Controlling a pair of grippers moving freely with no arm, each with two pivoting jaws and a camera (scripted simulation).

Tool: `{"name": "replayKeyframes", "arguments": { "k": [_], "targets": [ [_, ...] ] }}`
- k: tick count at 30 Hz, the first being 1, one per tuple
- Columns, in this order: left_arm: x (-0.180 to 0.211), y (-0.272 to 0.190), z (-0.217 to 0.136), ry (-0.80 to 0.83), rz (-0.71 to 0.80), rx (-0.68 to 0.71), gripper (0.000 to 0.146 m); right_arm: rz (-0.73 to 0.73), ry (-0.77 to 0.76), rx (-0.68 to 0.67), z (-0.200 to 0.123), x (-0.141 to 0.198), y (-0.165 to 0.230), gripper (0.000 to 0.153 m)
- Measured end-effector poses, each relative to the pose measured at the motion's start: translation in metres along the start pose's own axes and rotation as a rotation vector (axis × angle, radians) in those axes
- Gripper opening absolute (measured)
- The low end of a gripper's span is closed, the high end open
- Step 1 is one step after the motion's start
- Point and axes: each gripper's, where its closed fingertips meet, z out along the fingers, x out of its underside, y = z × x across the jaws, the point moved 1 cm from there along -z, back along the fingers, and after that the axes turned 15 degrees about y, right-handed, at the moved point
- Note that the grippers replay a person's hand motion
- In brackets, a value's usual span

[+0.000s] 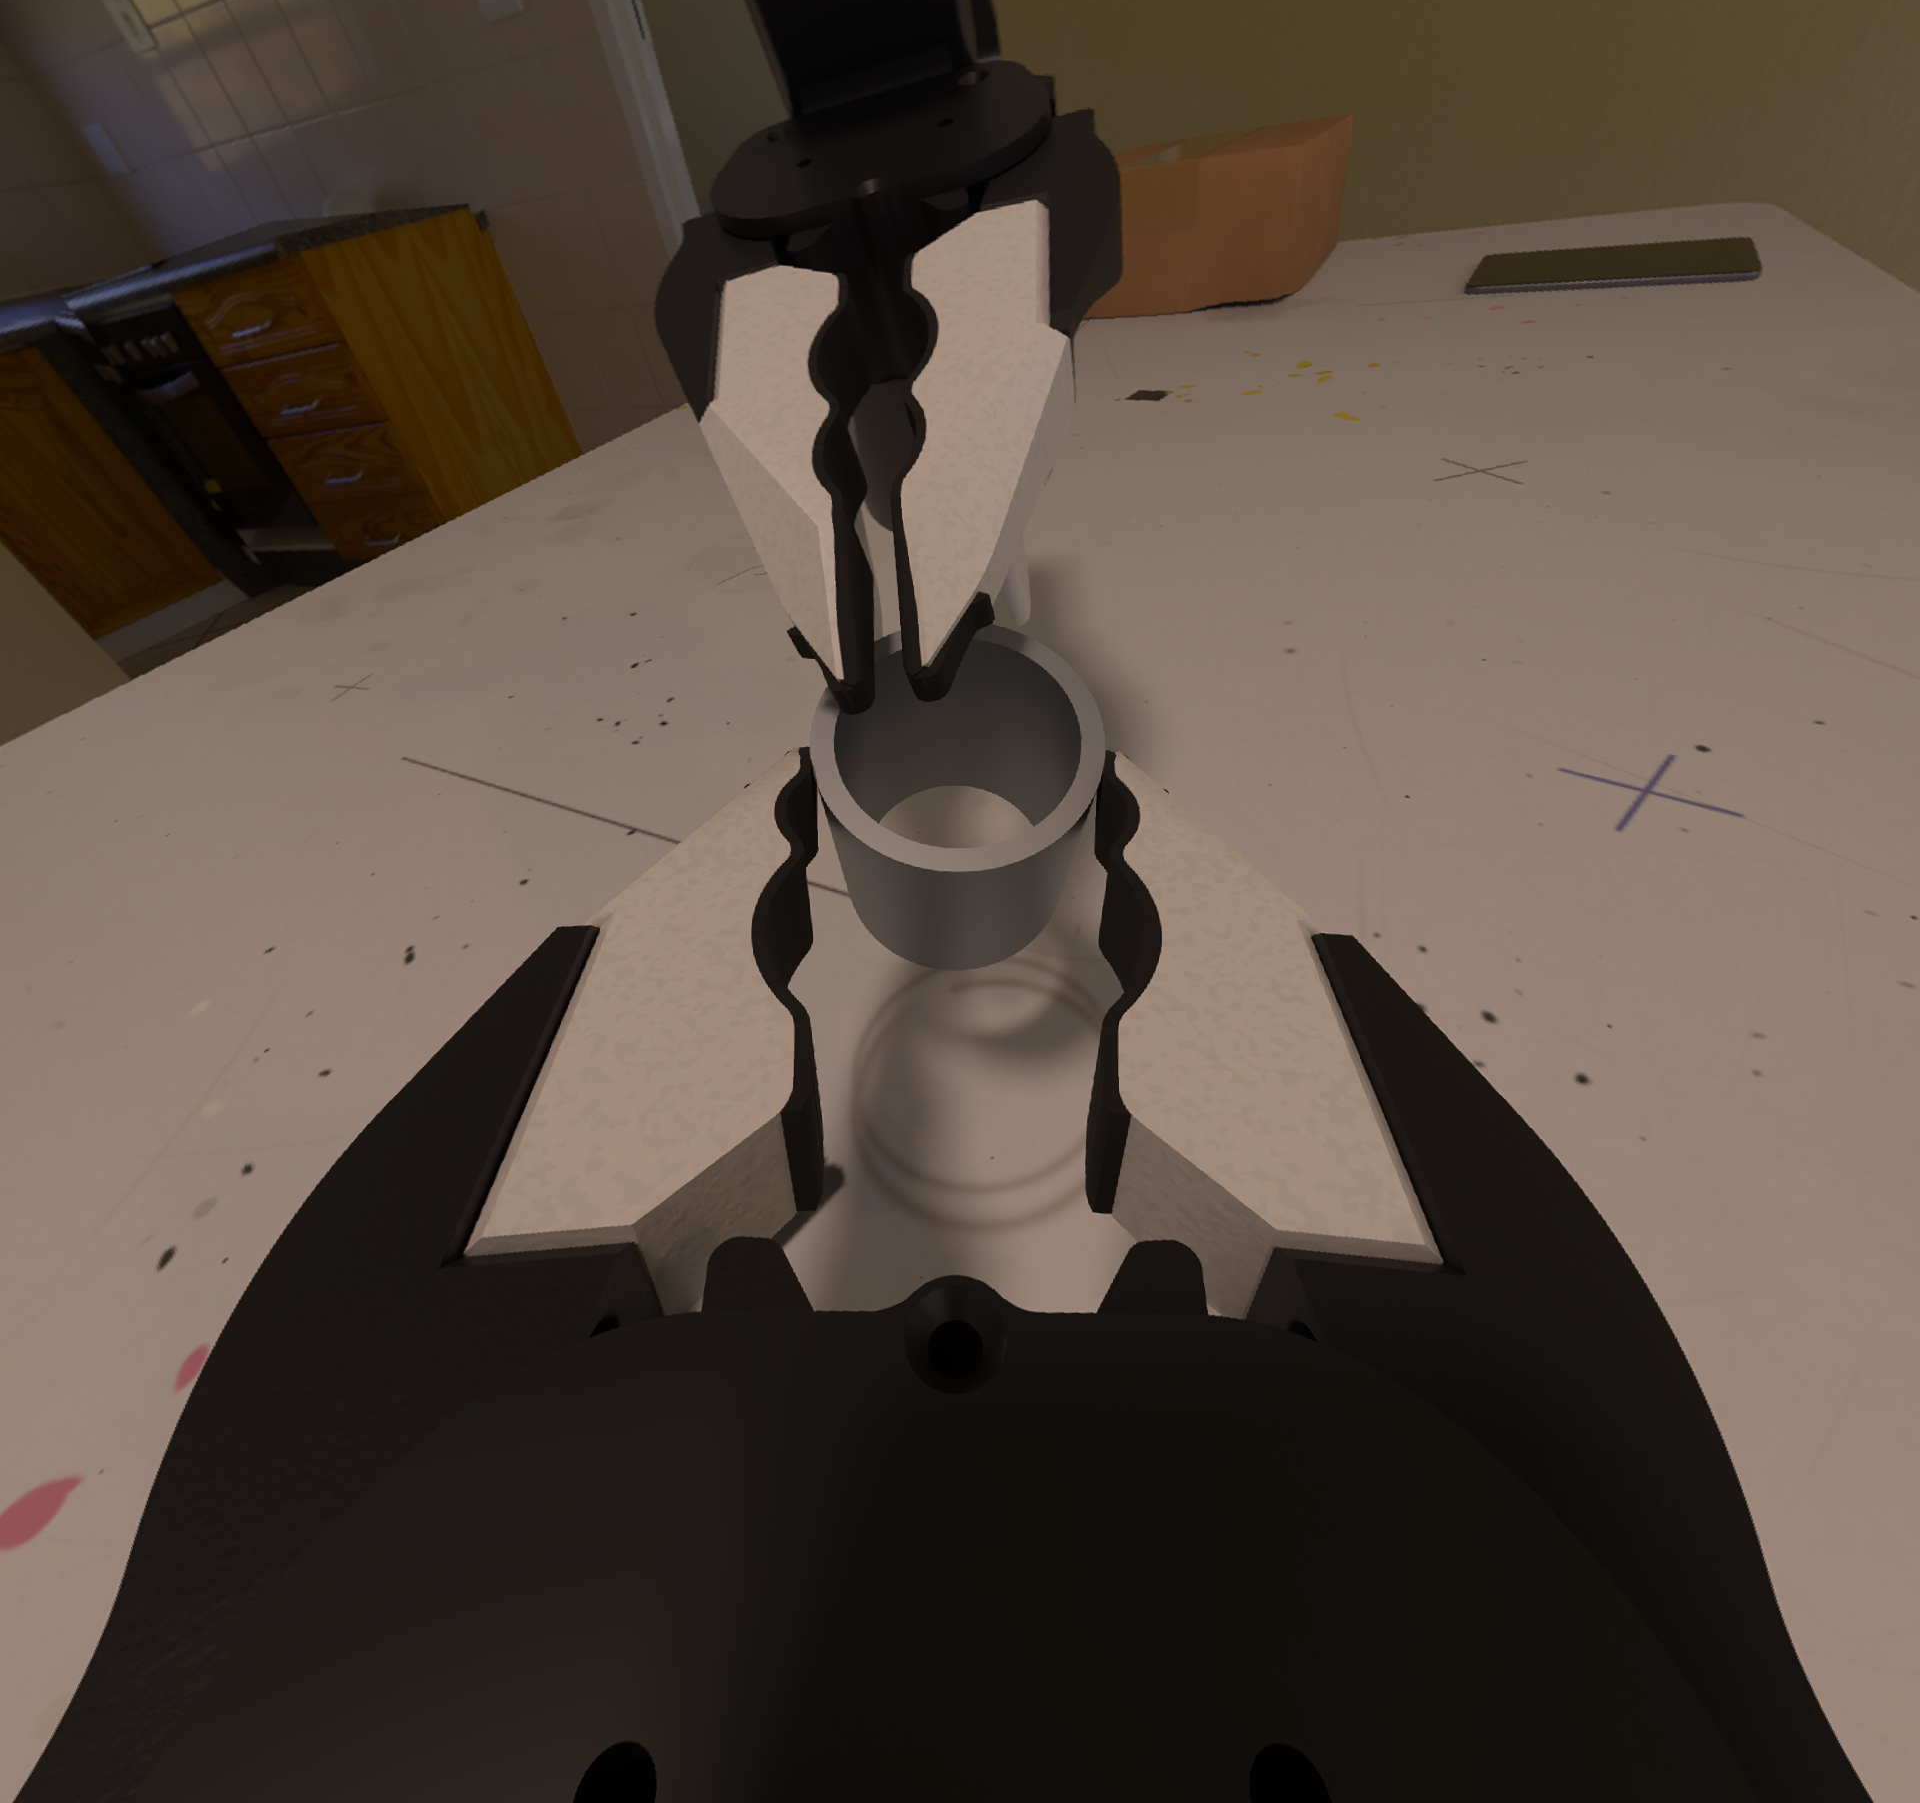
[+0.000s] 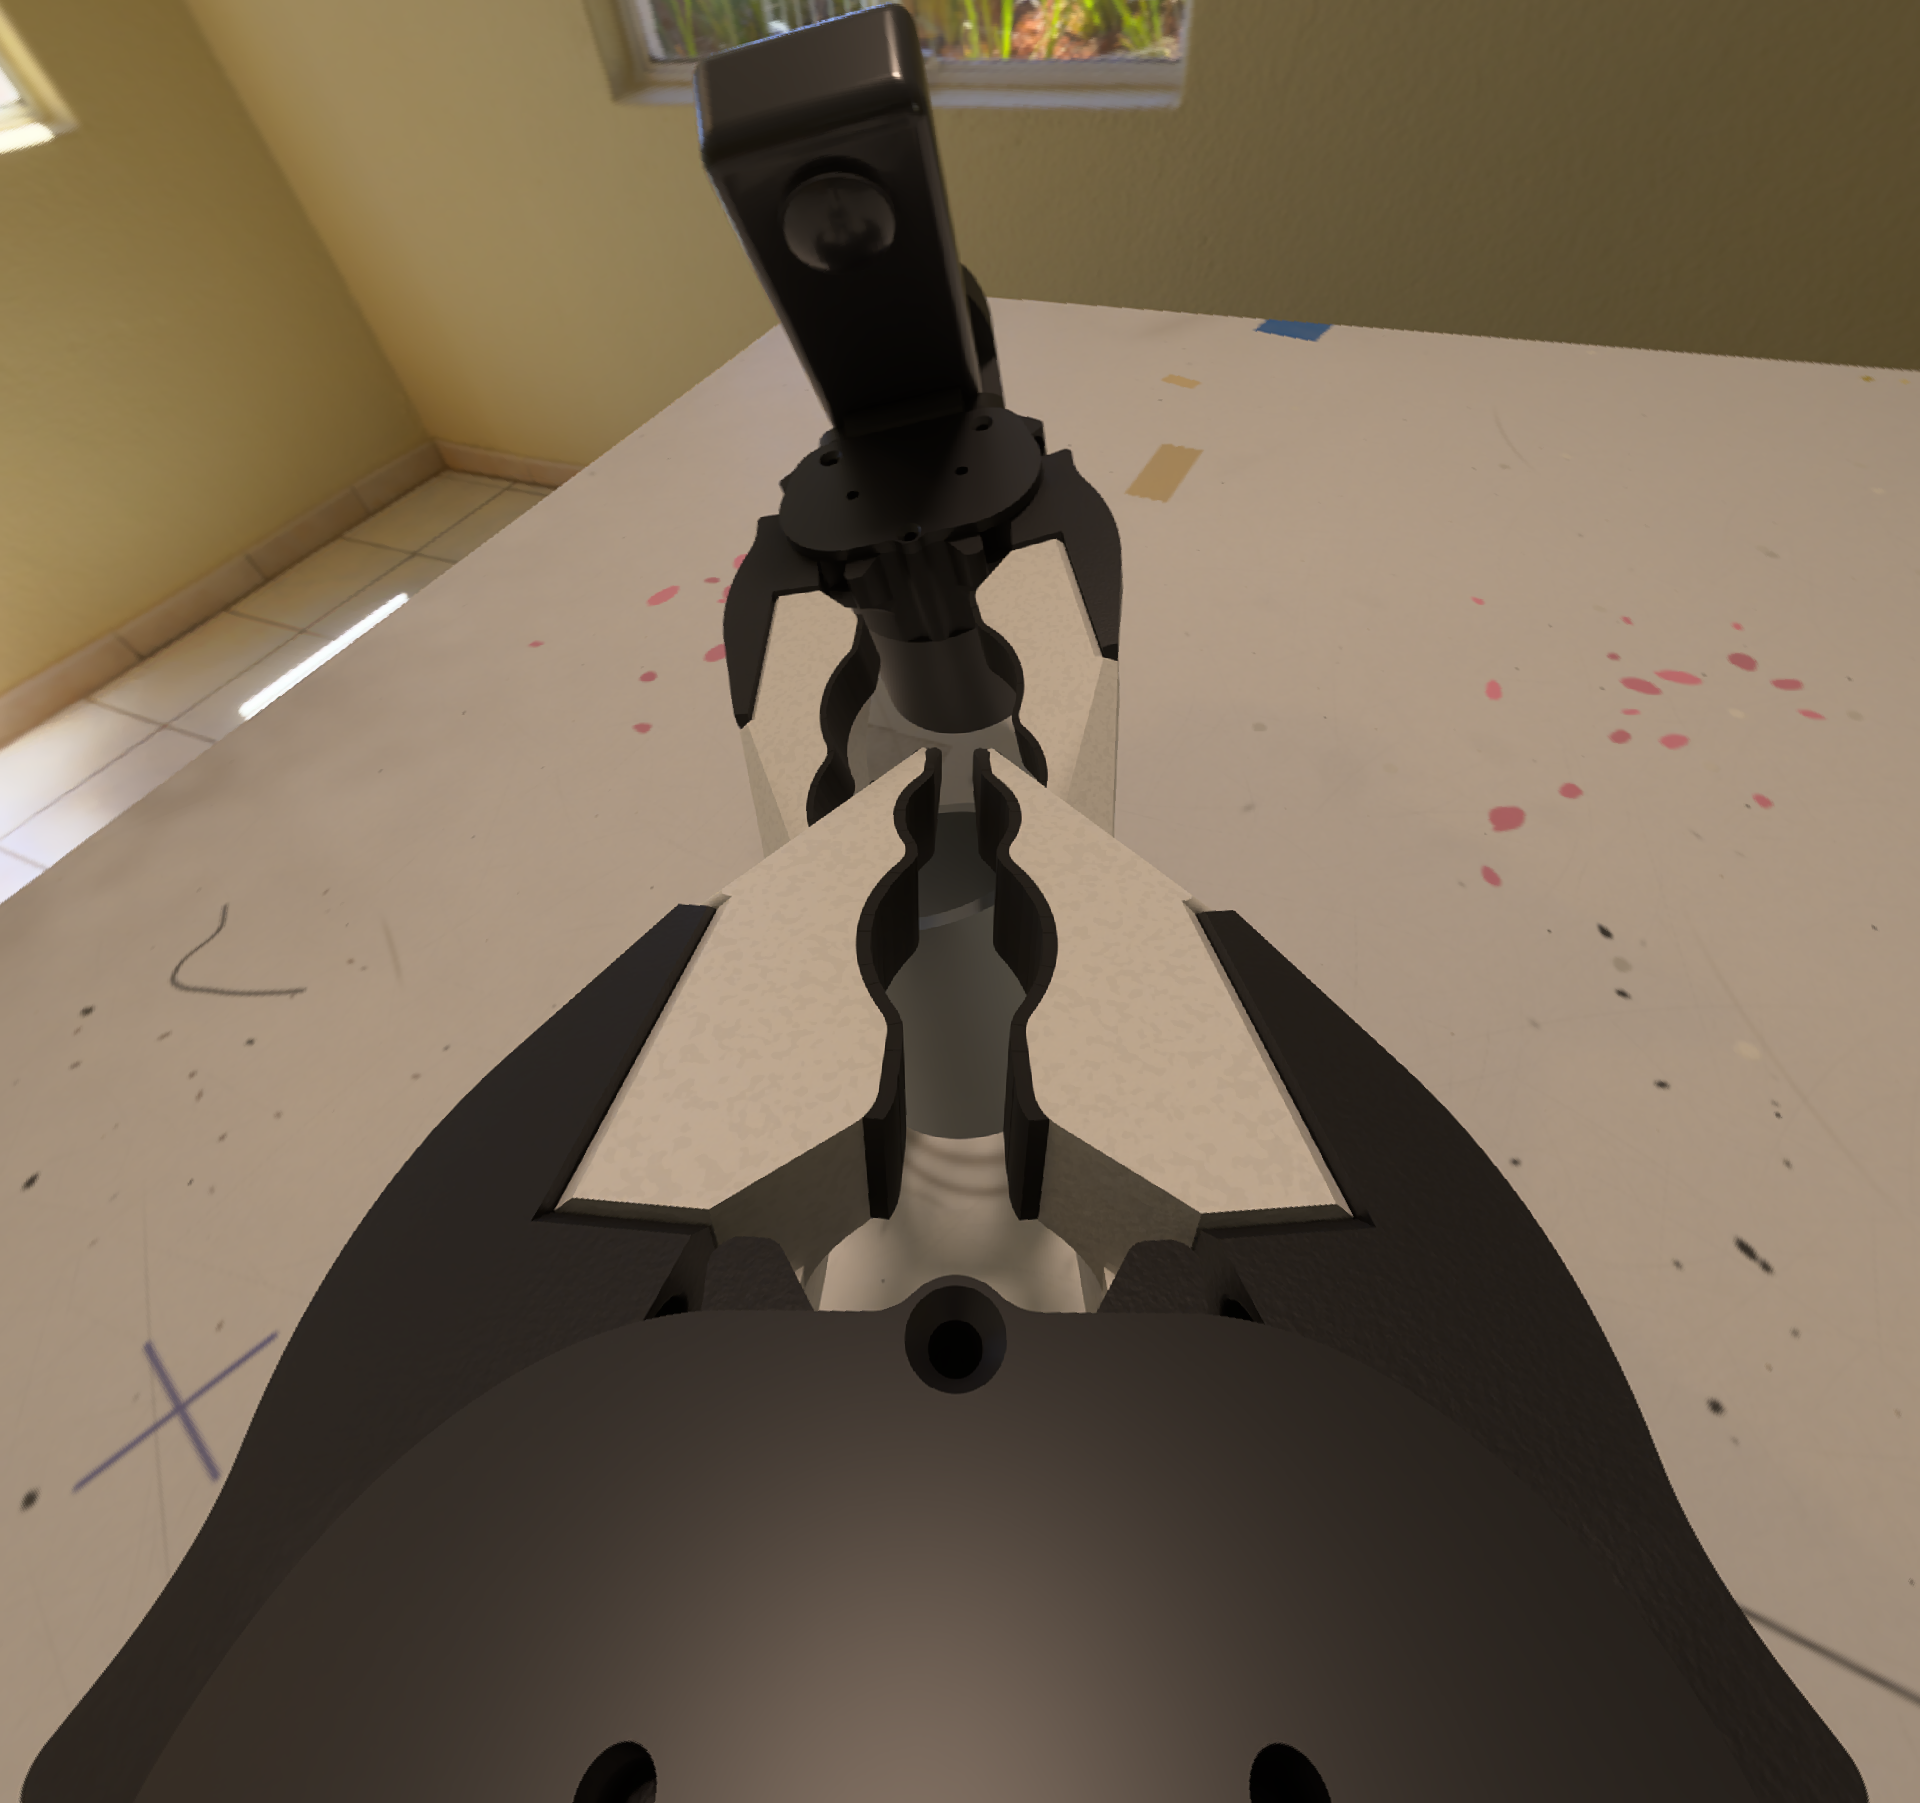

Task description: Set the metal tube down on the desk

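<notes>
A short grey metal tube (image 1: 956,901) hangs upright a little above the white spattered desk (image 1: 1507,974), with its shadow on the desk under it. My left gripper (image 1: 956,766) has its fingertips against the tube's two sides near the rim. My right gripper (image 1: 888,693) comes down from the far side and pinches the tube's far wall, one fingertip inside and one outside. In the right wrist view the tube (image 2: 951,1005) shows in the narrow gap of my right gripper (image 2: 956,756). The left gripper (image 2: 940,787) faces it from beyond.
A cardboard box (image 1: 1226,215) and a dark flat phone-like slab (image 1: 1616,262) lie at the desk's far side. Wooden kitchen cabinets (image 1: 312,382) stand past the desk's left edge. In the right wrist view the desk (image 2: 1455,1026) ends at tiled floor (image 2: 260,631) on the left.
</notes>
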Motion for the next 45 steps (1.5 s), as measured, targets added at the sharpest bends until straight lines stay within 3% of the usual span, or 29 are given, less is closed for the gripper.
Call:
{"name": "replayKeyframes", "arguments": {
  "k": [13, 45],
  "targets": [
    [0.002, -0.013, 0.005, 0.033, 0.051, 0.060, 0.054, -0.148, 0.118, -0.087, -0.005, 0.008, 0.012, 0.006],
    [0.009, -0.026, 0.011, 0.091, 0.094, 0.135, 0.054, -0.308, 0.252, -0.133, -0.003, 0.020, 0.021, 0.008]
  ]
}}
